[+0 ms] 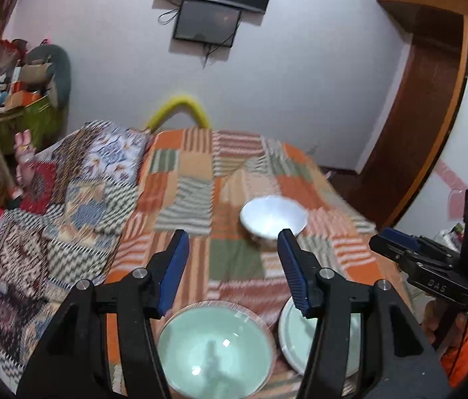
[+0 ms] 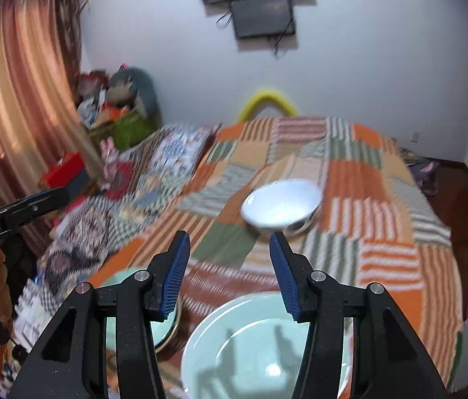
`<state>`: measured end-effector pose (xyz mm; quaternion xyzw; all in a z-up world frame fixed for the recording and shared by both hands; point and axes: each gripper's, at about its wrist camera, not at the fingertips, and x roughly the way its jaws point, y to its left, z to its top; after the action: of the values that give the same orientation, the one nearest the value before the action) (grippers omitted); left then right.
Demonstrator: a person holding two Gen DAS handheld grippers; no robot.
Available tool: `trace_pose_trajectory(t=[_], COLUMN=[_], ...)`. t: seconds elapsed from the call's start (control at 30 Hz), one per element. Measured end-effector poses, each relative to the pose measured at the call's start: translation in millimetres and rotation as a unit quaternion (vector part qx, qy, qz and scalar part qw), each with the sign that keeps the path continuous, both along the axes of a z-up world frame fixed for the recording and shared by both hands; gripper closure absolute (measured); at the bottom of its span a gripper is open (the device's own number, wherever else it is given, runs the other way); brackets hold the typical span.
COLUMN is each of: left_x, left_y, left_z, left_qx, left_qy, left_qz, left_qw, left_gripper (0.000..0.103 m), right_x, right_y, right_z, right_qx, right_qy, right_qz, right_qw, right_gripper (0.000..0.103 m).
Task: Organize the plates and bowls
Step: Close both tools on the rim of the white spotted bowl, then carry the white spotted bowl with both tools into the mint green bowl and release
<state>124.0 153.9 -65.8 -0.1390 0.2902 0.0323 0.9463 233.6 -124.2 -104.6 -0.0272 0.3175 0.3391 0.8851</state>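
Observation:
Three dishes lie on the patchwork bedspread. A pale green bowl sits just below my left gripper, whose blue pads stand open with nothing between them. To its right lies a pale green dish, half hidden by a finger. A white bowl sits farther up the bed. In the right wrist view my right gripper is open and empty above the pale green dish. The green bowl peeks out behind its left finger, and the white bowl lies ahead.
Patterned blankets are heaped along the bed's left side. A yellow arch stands at the far end. A cluttered green box and a curtain are at the left, a wooden door frame at the right.

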Motion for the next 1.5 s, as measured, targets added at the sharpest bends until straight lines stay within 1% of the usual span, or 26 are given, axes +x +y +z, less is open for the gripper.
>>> trace_pose_trajectory(t=[0.13, 0.23, 0.3, 0.33, 0.4, 0.5, 0.6, 0.63, 0.7, 0.73, 0.77, 0.83, 0.87, 0.93, 1.1, 1.2, 1.27, 1.33, 1.43, 1.47, 1.5], left_x=[27.2, 56.3, 79.0, 92.2, 108.8, 132.8, 157.2, 164.1, 182.7, 191.1, 200.1, 213.8, 222.8, 235.2, 261.3, 270.1, 275.3, 277.6, 279.3, 280.3, 282.5], left_y=[-2.6, -2.6, 0.6, 2.7, 5.3, 1.4, -3.2, -3.9, -4.6, -4.4, -4.6, -4.4, -5.5, -7.5, -11.2, -9.7, -9.3, -9.7, -12.8, -14.9, -16.9], left_z=[12.2, 10.4, 2.8, -3.7, -14.6, -34.3, -55.5, -61.1, -77.6, -85.2, -93.7, -106.9, -115.5, -128.1, -160.6, -180.0, -192.5, -196.8, -199.4, -201.1, -203.5], left_qx=[0.006, 0.009, -0.005, -0.019, -0.036, -0.033, -0.029, -0.029, -0.032, -0.036, -0.042, -0.052, -0.058, -0.058, -0.054, -0.057, -0.062, -0.063, -0.061, -0.061, -0.061], left_qy=[-0.012, 0.0, 0.02, 0.033, 0.045, 0.063, 0.084, 0.089, 0.108, 0.118, 0.127, 0.14, 0.15, 0.164, 0.193, 0.209, 0.224, 0.228, 0.229, 0.23, 0.232], left_qz=[-0.01, -0.019, -0.033, -0.044, -0.05, -0.055, -0.063, -0.066, -0.074, -0.08, -0.084, -0.091, -0.097, -0.099, -0.093, -0.08, -0.081, -0.085, -0.091, -0.097, -0.1], left_qw=[0.9999, 0.9998, 0.9992, 0.9983, 0.9971, 0.996, 0.9941, 0.9934, 0.9908, 0.9892, 0.9874, 0.9846, 0.9823, 0.9798, 0.9753, 0.973, 0.9692, 0.9679, 0.9673, 0.9664, 0.9656], left_gripper=[0.046, 0.046, 0.046, 0.046, 0.046, 0.046, 0.047, 0.05, 0.063, 0.066, 0.071, 0.076, 0.08, 0.084, 0.087, 0.087, 0.087, 0.087, 0.088, 0.091, 0.092], right_x=[23.3, 40.3, 53.4, 59.1, 71.5, 85.5, 101.9, 108.5, 120.2, 124.7, 128.6, 136.7, 140.5, 146.6, 162.4, 170.6, 175.2, 177.8, 178.6, 179.2, 180.1], right_y=[-11.8, -16.5, -16.7, -18.7, -17.2, -10.0, -2.1, 2.8, 10.1, 14.2, 16.1, 21.6, 23.2, 25.2, 27.3, 22.0, 20.3, 21.9, 25.5, 26.7, 27.2], right_z=[10.5, 8.0, 2.9, 0.2, -7.8, -20.2, -37.4, -45.6, -57.6, -63.2, -67.5, -76.5, -80.5, -86.9, -101.0, -108.6, -115.4, -122.5, -127.8, -128.5, -129.2], right_qx=[0.006, 0.012, 0.013, 0.012, 0.006, -0.01, -0.021, -0.024, -0.035, -0.044, -0.051, -0.062, -0.063, -0.064, -0.075, -0.06, -0.049, -0.052, -0.061, -0.062, -0.063], right_qy=[-0.013, -0.002, 0.007, 0.013, 0.022, 0.029, 0.047, 0.057, 0.067, 0.069, 0.072, 0.079, 0.085, 0.094, 0.106, 0.122, 0.141, 0.153, 0.156, 0.157, 0.158], right_qz=[-0.029, -0.039, -0.043, -0.046, -0.047, -0.047, -0.04, -0.035, -0.024, -0.023, -0.021, -0.016, -0.013, -0.005, -0.011, -0.019, -0.018, -0.017, -0.016, -0.015, -0.014], right_qw=[0.999, 0.999, 0.999, 0.999, 0.999, 0.998, 0.998, 0.998, 0.997, 0.996, 0.996, 0.995, 0.994, 0.993, 0.991, 0.99, 0.989, 0.987, 0.986, 0.986, 0.985], right_gripper=[0.057, 0.057, 0.057, 0.057, 0.057, 0.057, 0.057, 0.057, 0.057, 0.057, 0.057, 0.057, 0.057, 0.058, 0.061, 0.061, 0.061, 0.061, 0.061, 0.061, 0.061])
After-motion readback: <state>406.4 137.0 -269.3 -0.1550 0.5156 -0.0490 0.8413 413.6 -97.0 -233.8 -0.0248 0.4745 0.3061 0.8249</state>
